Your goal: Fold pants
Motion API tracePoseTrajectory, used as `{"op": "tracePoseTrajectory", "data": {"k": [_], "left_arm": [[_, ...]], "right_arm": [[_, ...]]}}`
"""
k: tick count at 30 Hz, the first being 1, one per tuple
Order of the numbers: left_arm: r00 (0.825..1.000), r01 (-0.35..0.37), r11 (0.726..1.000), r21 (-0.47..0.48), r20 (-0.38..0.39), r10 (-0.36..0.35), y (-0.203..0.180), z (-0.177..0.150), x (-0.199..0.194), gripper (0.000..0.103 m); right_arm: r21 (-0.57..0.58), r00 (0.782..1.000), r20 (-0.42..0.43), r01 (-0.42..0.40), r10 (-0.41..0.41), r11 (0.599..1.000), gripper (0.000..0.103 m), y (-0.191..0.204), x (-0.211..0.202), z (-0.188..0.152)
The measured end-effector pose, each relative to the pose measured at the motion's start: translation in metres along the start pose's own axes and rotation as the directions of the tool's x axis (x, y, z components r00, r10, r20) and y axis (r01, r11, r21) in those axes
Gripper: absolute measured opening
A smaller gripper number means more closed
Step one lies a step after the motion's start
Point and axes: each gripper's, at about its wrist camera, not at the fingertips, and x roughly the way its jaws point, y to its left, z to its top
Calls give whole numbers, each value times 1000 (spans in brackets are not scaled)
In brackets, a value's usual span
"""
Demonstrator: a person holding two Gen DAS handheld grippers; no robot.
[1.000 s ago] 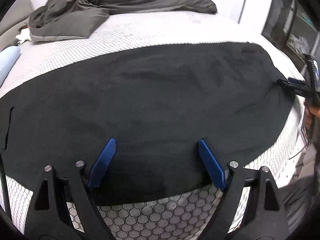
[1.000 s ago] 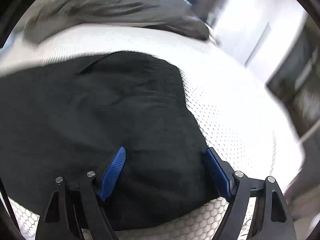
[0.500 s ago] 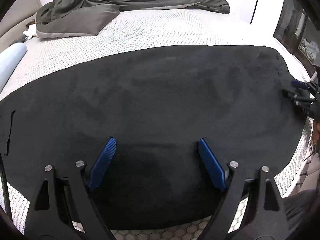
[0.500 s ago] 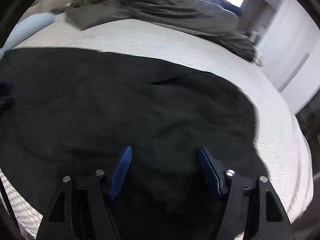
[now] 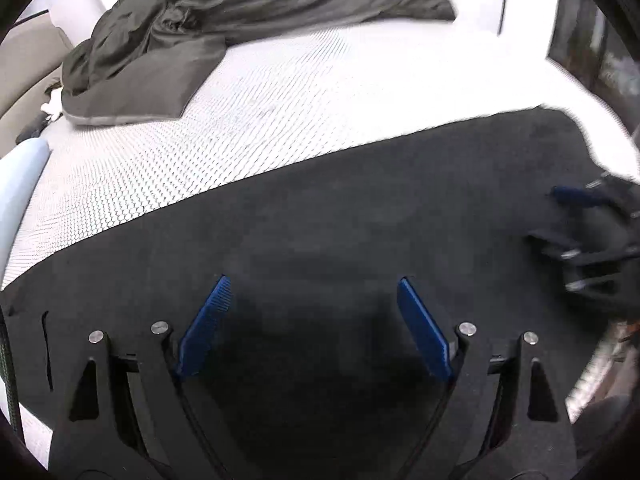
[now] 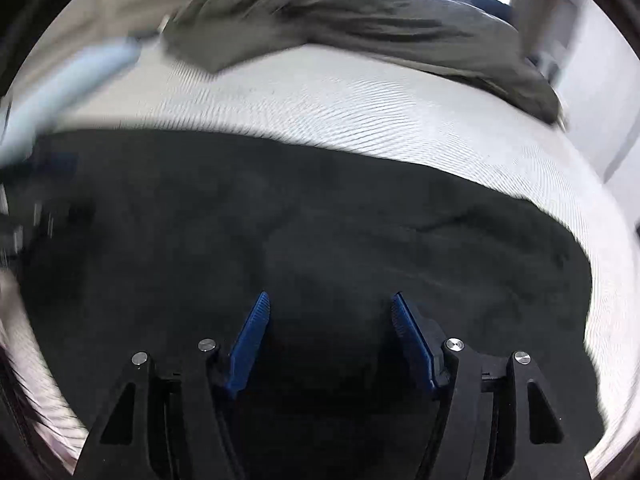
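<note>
Bed (image 5: 304,92): white, with a honeycomb weave that is sharp in the left view and smeared by blur in the right; it runs out beyond both pairs of tongs.
Pants (image 5: 360,232): black, spread flat on the bed under and ahead of both tongs; only the left view shows a slit at their left end, only the right view shows creases (image 6: 460,224) ahead and right of its tongs.
Blanket (image 5: 208,28): dark grey, crumpled at the far side of the bed, well apart from the pants; the right view shows it reaching further right.
Bolster (image 5: 20,184): pale blue, far left of the left tongs.
Left tongs (image 5: 312,308): pointed steeply down over the pants, blue pads wide apart, nothing gripped.
Right tongs (image 6: 326,312): also tilted steeply down, narrower than the left; the jaws have just been closing, with the pants beneath them but the pads not pinching cloth. The left view shows them, blurred, at its right edge (image 5: 576,216).
</note>
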Motion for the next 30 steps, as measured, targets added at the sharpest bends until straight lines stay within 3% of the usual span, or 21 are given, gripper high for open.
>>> {"op": "tracePoseTrajectory", "data": {"k": [2, 4, 6, 7, 8, 9, 12, 15, 18, 21, 22, 24, 25, 28, 29, 30], "left_arm": [[999, 34, 998, -59, -34, -36, 12, -6, 16, 84], [994, 98, 988, -120, -37, -103, 27, -10, 21, 84], [997, 74, 990, -120, -30, -78, 34, -10, 18, 84], [998, 50, 991, -126, -34, -55, 38, -11, 18, 84], [998, 49, 990, -133, -36, -54, 40, -11, 19, 84], [998, 53, 988, -145, -38, -59, 42, -11, 19, 84], [998, 34, 989, -141, -42, -40, 42, -5, 15, 84], [1000, 22, 989, -148, 2, -22, 51, 3, 8, 84], [1000, 21, 982, -189, -11, -24, 64, 4, 14, 84], [999, 23, 979, -202, -39, -32, 75, 0, 23, 84], [998, 26, 981, -193, -44, -35, 78, -3, 25, 84], [999, 15, 985, -170, -43, -23, 80, -6, 24, 84], [999, 7, 988, -155, -45, -14, 81, -8, 23, 84], [999, 4, 989, -149, -47, -11, 87, -15, 21, 84], [999, 8, 988, -151, -47, -15, 89, -16, 20, 84], [999, 7, 988, -153, -45, -14, 89, -18, 17, 84]], "right_arm": [[61, 1000, -4, 1, -1, 998, 65, -26, 6, -2], [199, 990, -36, 140, -135, 970, 65, -83, 12, -19], [239, 962, -76, 271, -261, 932, 58, -116, 17, -32], [239, 935, -108, 356, -339, 904, 59, -127, 21, -36], [252, 922, -124, 388, -368, 887, 60, -132, 23, -38], [292, 932, -122, 363, -342, 885, 60, -137, 21, -37], [321, 928, -81, 371, -365, 871, 59, -127, 8, -15], [324, 969, 40, 217, -243, 921, 59, -101, 3, 14], [249, 989, 69, 110, -131, 962, 59, -66, 15, 45], [97, 999, 29, 29, -32, 995, 59, -31, 64, 83], [56, 999, -18, 38, -37, 998, 59, -26, 83, 88], [32, 996, -23, 92, -92, 995, 61, -36, 92, 91], [43, 987, -34, 157, -156, 987, 63, -51, 92, 87], [94, 912, -125, 402, -389, 911, 64, -105, 97, 70], [142, 920, -155, 382, -361, 913, 63, -119, 99, 65], [229, 955, -151, 286, -256, 931, 61, -132, 91, 56]]}}
